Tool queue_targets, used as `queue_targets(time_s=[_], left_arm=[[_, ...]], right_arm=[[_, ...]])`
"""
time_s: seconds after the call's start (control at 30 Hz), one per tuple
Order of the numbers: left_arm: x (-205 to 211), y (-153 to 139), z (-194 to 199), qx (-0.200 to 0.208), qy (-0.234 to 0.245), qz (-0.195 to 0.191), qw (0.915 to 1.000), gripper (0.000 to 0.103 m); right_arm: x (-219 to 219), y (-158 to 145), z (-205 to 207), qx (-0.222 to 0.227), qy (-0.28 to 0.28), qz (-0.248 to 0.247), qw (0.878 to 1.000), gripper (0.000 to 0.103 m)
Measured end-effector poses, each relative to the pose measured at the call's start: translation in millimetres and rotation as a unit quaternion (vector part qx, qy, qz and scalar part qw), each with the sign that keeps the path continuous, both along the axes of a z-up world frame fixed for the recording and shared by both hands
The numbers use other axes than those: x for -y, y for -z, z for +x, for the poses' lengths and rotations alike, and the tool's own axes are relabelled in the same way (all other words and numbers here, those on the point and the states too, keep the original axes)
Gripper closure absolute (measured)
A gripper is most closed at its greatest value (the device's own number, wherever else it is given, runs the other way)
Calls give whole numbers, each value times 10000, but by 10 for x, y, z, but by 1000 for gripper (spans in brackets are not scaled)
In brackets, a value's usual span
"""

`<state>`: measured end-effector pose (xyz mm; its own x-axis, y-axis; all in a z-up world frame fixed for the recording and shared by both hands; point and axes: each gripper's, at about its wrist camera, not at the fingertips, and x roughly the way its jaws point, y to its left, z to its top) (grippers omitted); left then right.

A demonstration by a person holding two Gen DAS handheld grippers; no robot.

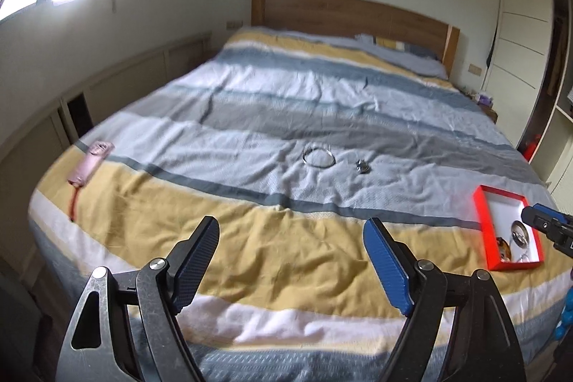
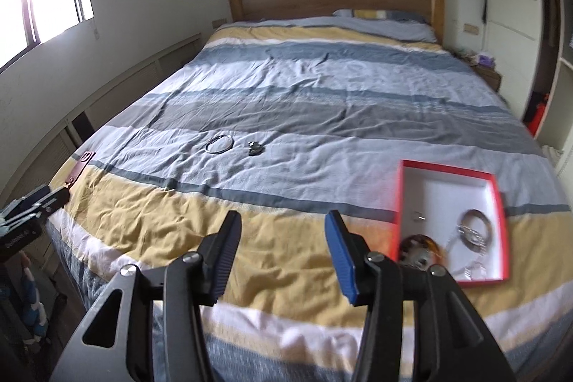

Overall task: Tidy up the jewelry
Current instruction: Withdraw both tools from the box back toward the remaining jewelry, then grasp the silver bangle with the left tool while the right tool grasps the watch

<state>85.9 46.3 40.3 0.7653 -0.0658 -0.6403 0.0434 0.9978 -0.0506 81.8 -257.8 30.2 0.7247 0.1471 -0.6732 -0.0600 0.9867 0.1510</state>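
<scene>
A thin silver bangle [image 1: 319, 157] and a small silver trinket [image 1: 362, 166] lie on the striped bedspread, also in the right wrist view as bangle [image 2: 220, 144] and trinket [image 2: 254, 148]. A red box with a white inside [image 1: 481, 213] [image 2: 500, 203] sits at the bed's right. It holds a silver bangle [image 2: 475, 228], a brown amber piece [image 2: 417, 247] and small silver items. My left gripper [image 1: 290, 260] is open and empty above the yellow stripe. My right gripper [image 2: 283, 253] is open and empty, left of the box.
A pink phone-like case with a red strap [image 1: 89, 167] lies near the bed's left edge. Wooden headboard [image 1: 351, 9] and pillows are at the far end. Low cabinets run along the left wall. White wardrobe shelves [image 1: 519, 34] stand at the right.
</scene>
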Motion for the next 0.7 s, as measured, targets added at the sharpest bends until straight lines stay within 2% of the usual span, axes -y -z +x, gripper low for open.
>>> queue_targets(time_s=[0.17,0.37,0.63,0.7], left_arm=[[172,332,678,-272,260,250,9990,21],[132,774,1687,-662,226,-34,9975,22],[216,1339,2901,-1131,386,-73,9928,44],[269,1502,3097,-1299,452,-27,9905,54]], right_arm=[[-122,336,655,-266,-249,116,9993,56],[-391,806,1511,-575,-624,77,9964,56],[-656,1315,2546,-636,-922,169,9936,56],[-692,1400,2700,-669,-948,155,9931,56]])
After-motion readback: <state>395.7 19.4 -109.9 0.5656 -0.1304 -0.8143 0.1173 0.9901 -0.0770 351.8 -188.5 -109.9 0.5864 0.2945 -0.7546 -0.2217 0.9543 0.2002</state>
